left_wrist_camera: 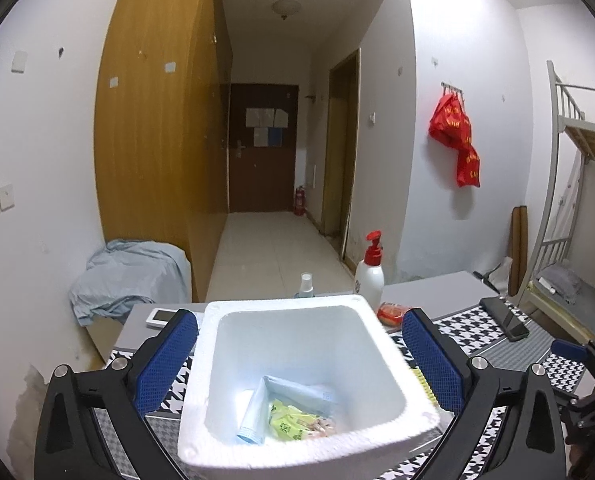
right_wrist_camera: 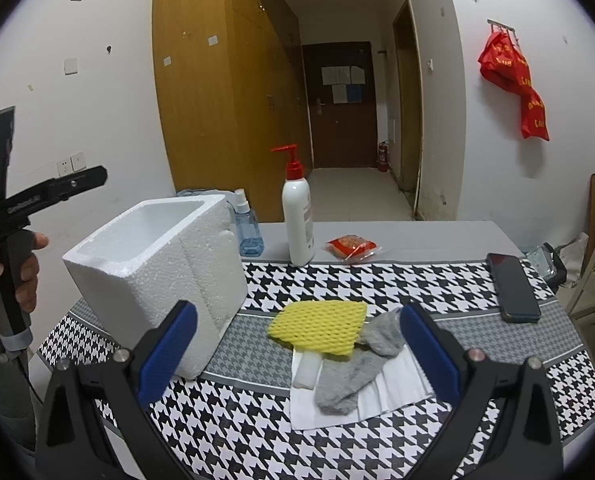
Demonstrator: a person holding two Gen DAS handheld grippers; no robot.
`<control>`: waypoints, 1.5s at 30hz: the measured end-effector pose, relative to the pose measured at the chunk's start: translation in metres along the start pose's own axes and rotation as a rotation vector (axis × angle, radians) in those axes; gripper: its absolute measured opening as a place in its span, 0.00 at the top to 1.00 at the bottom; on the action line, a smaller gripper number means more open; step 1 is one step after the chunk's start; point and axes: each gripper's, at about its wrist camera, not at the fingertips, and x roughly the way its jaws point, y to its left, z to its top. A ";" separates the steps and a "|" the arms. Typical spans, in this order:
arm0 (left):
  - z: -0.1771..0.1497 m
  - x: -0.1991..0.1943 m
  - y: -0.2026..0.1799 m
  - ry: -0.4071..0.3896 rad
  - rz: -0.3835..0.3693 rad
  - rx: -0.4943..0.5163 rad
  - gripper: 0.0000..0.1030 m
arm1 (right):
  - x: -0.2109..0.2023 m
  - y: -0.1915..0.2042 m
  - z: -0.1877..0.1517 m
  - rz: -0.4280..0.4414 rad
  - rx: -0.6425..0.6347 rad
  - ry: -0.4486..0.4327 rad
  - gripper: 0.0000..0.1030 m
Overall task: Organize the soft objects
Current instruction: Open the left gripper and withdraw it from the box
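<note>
Left gripper [left_wrist_camera: 299, 364]: spread fully wide, nothing between the pads, hanging over the white foam box [left_wrist_camera: 201, 392] on the left of the houndstooth mat [right_wrist_camera: 377, 280]. Inside the box, two soft items counted: one pale blue packet [left_wrist_camera: 297, 394] and one yellow-green snack pouch [left_wrist_camera: 293, 424]. Right gripper [right_wrist_camera: 299, 354]: also wide apart, gripping nothing, aimed at the loose pile just beside the box. In that pile, counted: one yellow foam net sleeve [right_wrist_camera: 321, 326], one grey sock [right_wrist_camera: 349, 380], one white pleated mask [right_wrist_camera: 393, 392] underneath, plus a small white piece too hidden to name. Sock probably light, limp, sure to droop and drag the mask; best pinched at the bunched middle, well clear of the sheet below. Net sleeve likely featherweight and springy, easily crushed flat; best taken across a free edge. Farther out, one red wrapped snack [right_wrist_camera: 351, 248], one pump bottle [right_wrist_camera: 297, 224], one blue spray bottle [right_wrist_camera: 247, 226], one dark phone [right_wrist_camera: 515, 286].
</note>
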 end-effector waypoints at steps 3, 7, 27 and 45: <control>0.002 -0.012 -0.006 -0.018 -0.004 0.003 0.01 | -0.006 -0.001 0.000 0.001 -0.004 -0.009 0.01; 0.002 -0.024 -0.013 -0.038 -0.001 0.014 0.01 | -0.017 -0.003 0.001 0.000 -0.008 -0.027 0.01; -0.017 -0.064 -0.046 -0.082 0.019 0.016 0.01 | -0.059 -0.010 -0.007 0.035 -0.036 -0.086 0.01; -0.065 -0.064 -0.085 -0.085 -0.054 0.015 0.01 | -0.072 -0.027 -0.025 0.005 -0.029 -0.105 0.01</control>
